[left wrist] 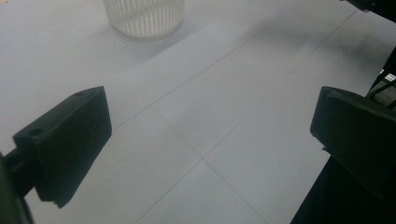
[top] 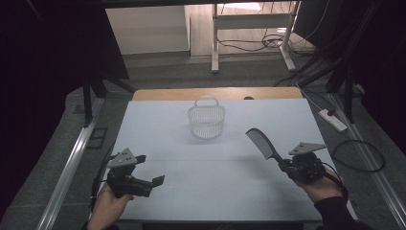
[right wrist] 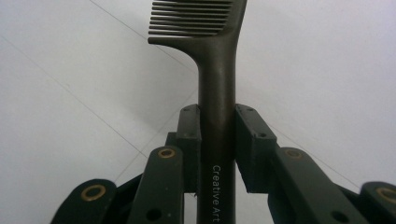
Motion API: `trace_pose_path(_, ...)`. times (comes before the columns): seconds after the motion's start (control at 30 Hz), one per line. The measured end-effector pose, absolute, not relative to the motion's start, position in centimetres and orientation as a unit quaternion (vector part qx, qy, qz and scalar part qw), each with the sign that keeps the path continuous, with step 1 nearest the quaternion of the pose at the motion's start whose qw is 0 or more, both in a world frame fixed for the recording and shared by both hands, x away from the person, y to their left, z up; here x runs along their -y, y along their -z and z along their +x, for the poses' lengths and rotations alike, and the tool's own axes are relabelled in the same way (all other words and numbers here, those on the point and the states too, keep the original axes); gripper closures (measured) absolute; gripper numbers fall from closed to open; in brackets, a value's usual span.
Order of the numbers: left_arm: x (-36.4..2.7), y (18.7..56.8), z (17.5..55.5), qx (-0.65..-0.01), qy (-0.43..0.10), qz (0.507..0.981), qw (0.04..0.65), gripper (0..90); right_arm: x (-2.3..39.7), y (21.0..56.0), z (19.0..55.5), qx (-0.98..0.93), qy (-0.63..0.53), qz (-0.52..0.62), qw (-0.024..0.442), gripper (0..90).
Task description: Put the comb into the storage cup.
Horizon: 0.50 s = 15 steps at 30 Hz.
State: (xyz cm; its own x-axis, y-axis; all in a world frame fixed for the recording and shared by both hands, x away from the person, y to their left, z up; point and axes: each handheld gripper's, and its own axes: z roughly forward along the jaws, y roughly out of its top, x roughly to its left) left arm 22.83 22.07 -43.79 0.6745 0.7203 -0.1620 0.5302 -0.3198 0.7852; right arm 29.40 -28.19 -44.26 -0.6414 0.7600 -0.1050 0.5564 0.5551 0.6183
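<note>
**Comb clamped in right gripper, basket waits at far side of table**

A person seated at a white-topped table [top: 215, 182] works with a two-jaw gripper in each hand. The right gripper [top: 283, 164], at the right edge of the table in the high view, has its jaws pressed together on the handle of a dark comb [top: 261, 143]. The comb sticks out from the jaws up and to the left, raised off the table, its toothed head pointing toward the middle of the surface. In the right gripper view the comb's [right wrist: 215, 93] handle runs straight up between the two black pads, which press on it from either side; the teeth fan out to the left at the top of the frame, and pale lettering reading "Creative Art" runs along the lower handle.

The left gripper [top: 155, 181], at the near left corner of the table, lies roughly level and points toward the right. Its jaws stand spread wide with nothing between them. The left gripper view shows the two black pads far apart at either side, with bare white tabletop and its faint seam lines between.

A small white ribbed basket [top: 206, 120] with a loop handle stands upright toward the far side of the table, near its middle, well apart from both grippers and from the comb. Its lower wall [left wrist: 144, 16] appears at the top of the left gripper view.
</note>
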Motion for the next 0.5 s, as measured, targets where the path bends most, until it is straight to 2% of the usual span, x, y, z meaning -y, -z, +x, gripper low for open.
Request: trace_pose_path(0.5, -19.8, 42.6, 25.0, -0.377, -0.103, 0.815, 0.428, 0.0, 27.3, 43.5, 28.5, -0.857, -0.305, 0.367, 0.193, 72.7)
